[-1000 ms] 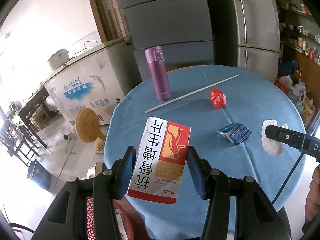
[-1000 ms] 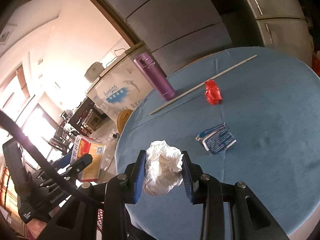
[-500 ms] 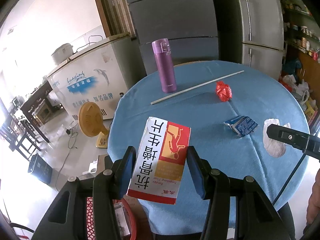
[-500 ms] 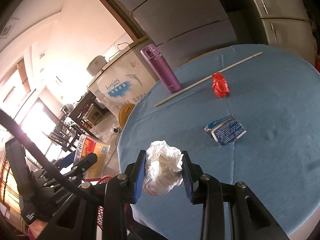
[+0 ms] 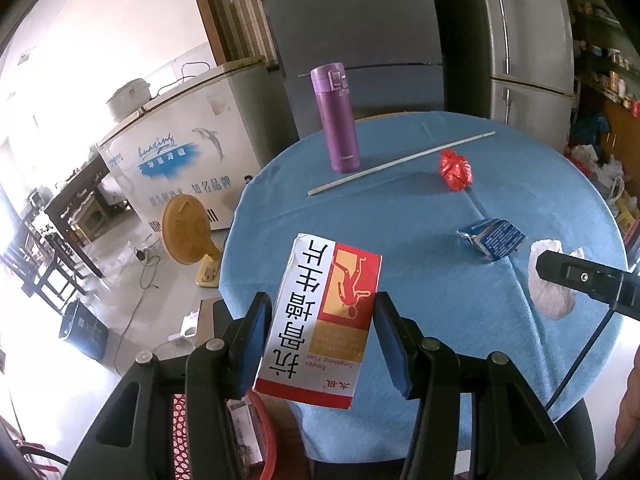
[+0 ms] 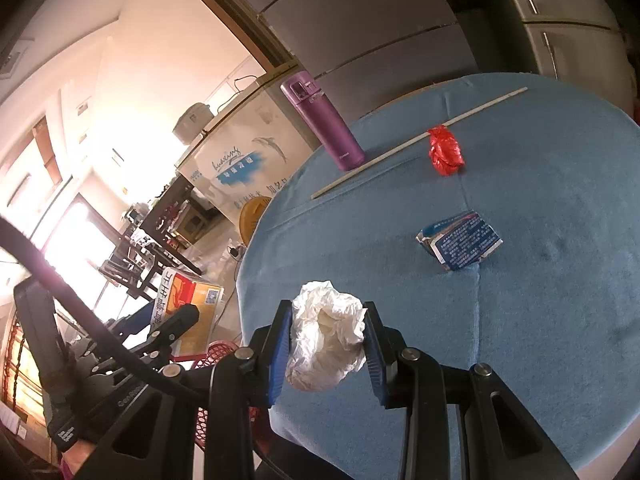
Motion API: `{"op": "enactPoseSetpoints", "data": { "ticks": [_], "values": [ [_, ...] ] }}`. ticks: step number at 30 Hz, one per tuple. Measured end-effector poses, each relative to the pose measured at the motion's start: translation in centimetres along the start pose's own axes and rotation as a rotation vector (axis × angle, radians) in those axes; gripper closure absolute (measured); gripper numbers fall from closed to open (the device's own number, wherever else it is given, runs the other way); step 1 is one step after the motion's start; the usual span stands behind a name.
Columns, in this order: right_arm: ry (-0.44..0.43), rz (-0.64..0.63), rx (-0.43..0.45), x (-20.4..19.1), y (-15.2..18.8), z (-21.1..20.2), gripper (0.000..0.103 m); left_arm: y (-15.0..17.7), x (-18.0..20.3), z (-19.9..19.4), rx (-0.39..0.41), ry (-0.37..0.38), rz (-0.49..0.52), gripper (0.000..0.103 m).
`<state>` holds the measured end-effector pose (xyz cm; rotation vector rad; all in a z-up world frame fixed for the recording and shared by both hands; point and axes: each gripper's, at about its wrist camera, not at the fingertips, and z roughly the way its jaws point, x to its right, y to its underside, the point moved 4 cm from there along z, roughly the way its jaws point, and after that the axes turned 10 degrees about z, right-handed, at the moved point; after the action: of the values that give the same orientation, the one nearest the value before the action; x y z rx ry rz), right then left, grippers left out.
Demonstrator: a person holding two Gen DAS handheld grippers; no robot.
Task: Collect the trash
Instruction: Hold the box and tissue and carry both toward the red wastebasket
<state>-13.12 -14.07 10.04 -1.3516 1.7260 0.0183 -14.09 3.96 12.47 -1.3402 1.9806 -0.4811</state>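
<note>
A red-and-white medicine box [image 5: 320,320] is being clamped by the left gripper [image 5: 322,344] at lower centre, above a red basket [image 5: 180,432]. A crumpled white tissue [image 6: 326,346] is being pinched by the right gripper [image 6: 326,354]. Farther up the blue table [image 6: 540,280], a blue wrapper [image 6: 460,246], red wrapper [image 6: 444,152] and purple flask [image 6: 322,120] are being left lying.

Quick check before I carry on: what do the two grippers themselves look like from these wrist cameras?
Both match: the left gripper and right gripper have black angular frames, silver pivot bolts and blue pads. A black cable runs along the left unit's black body, which bears faint white lettering.
</note>
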Motion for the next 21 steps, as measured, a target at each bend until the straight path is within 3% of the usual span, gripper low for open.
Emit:
{"op": "enactPoseSetpoints", "data": {
  "ticks": [21],
  "values": [
    [-0.008, 0.002, -0.025, -0.1, 0.5, 0.9, 0.067, 1.2, -0.6, 1.2, -0.038, -0.017, -0.011, 0.049]
  ]
}}
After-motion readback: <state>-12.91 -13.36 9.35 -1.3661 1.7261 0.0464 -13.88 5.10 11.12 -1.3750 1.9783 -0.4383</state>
